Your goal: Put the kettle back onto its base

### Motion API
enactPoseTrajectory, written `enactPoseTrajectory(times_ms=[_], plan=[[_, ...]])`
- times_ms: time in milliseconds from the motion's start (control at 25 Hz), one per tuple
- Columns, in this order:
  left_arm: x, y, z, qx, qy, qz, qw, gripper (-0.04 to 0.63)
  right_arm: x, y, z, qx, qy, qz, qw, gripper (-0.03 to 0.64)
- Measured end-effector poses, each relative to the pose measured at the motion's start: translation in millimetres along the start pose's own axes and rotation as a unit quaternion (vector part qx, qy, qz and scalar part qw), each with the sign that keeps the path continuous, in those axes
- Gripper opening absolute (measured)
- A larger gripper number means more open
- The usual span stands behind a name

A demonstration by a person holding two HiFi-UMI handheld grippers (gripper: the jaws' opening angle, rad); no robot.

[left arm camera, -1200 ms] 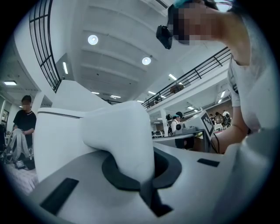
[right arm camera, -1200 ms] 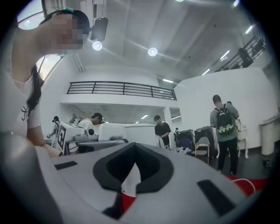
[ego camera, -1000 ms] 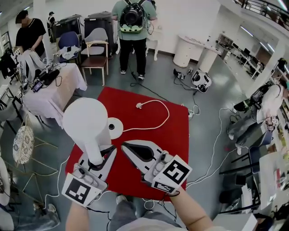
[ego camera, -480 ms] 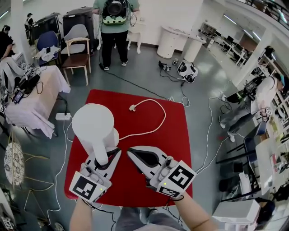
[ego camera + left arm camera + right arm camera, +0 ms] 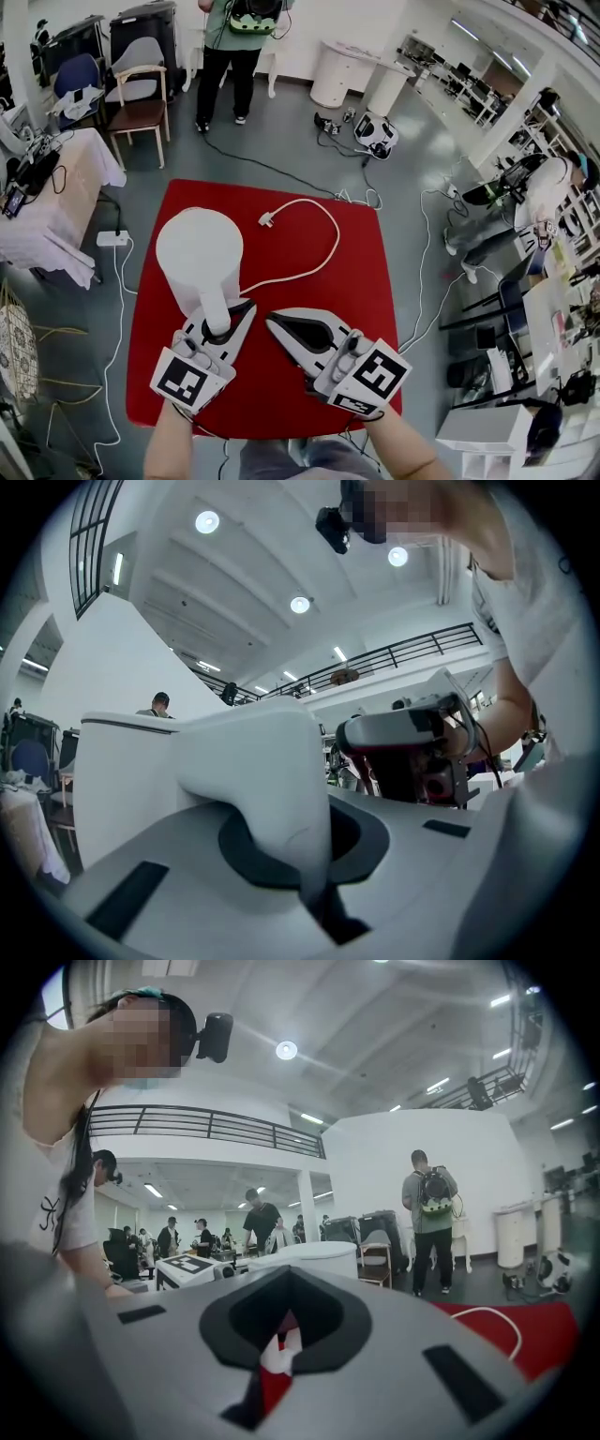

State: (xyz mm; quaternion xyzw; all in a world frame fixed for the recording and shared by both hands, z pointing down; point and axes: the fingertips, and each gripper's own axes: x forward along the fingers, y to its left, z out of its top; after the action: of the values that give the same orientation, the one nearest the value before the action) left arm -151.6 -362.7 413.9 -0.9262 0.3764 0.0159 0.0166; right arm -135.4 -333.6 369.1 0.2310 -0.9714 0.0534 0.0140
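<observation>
The white kettle (image 5: 199, 251) hangs over the left half of the red table (image 5: 356, 281), seen from above. My left gripper (image 5: 225, 323) is shut on the kettle's handle (image 5: 214, 309); in the left gripper view the handle (image 5: 272, 780) fills the cut-out between the jaws of the left gripper (image 5: 286, 855). The base is hidden under the kettle, and I cannot tell if they touch. Its white cord (image 5: 319, 246) loops out to a loose plug (image 5: 265, 219). My right gripper (image 5: 274, 322) (image 5: 279, 1340) stays just right of the handle, shut and empty.
A cloth-covered table (image 5: 47, 202) with gear stands at the left, with a power strip (image 5: 111, 238) on the floor beside it. A wooden chair (image 5: 136, 105) and a standing person with a backpack (image 5: 234, 42) are beyond the red table. Cables run across the grey floor.
Both grippers have sunk with the kettle. The kettle has shifted right over the round base, which showed beside it a second ago and is now covered. The right gripper stayed shut alongside.
</observation>
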Motion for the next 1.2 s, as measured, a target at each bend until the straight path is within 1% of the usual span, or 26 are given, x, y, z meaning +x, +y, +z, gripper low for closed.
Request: enactPoseTrajectory(times_ms=[440, 600, 760, 840, 1000, 1200], plan=[[14.4, 7.6, -13.6, 0.002, 0.002, -0.004, 1.0000, 0.006, 2.2, -13.6, -7.1, 0.009, -0.002, -0.007, 1.000, 0.005], [18.9, 8.1, -14.9, -0.008, 0.002, -0.012, 0.9999, 0.006, 3.8, -16.7, -6.1, 0.009, -0.006, -0.008, 1.000, 0.005], [18.0, 15.4, -11.0, -0.002, -0.003, -0.005, 1.0000, 0.006, 6.3, -20.0, -4.1, 0.010, -0.008, -0.009, 1.000, 0.005], [13.4, 17.2, -16.9, 0.002, 0.004, -0.001, 1.0000, 0.006, 5.9, -21.9, -3.9, 0.010, -0.008, -0.011, 1.000, 0.005], [8.7, 7.4, -33.0, 0.012, 0.034, -0.009, 0.9993, 0.006, 0.3, -26.1, -6.3, 0.012, -0.004, -0.019, 1.000, 0.005], [11.0, 7.7, -34.2, 0.016, 0.035, -0.011, 0.9992, 0.008, -0.3, -29.4, -7.0, 0.015, -0.006, -0.025, 1.000, 0.005]])
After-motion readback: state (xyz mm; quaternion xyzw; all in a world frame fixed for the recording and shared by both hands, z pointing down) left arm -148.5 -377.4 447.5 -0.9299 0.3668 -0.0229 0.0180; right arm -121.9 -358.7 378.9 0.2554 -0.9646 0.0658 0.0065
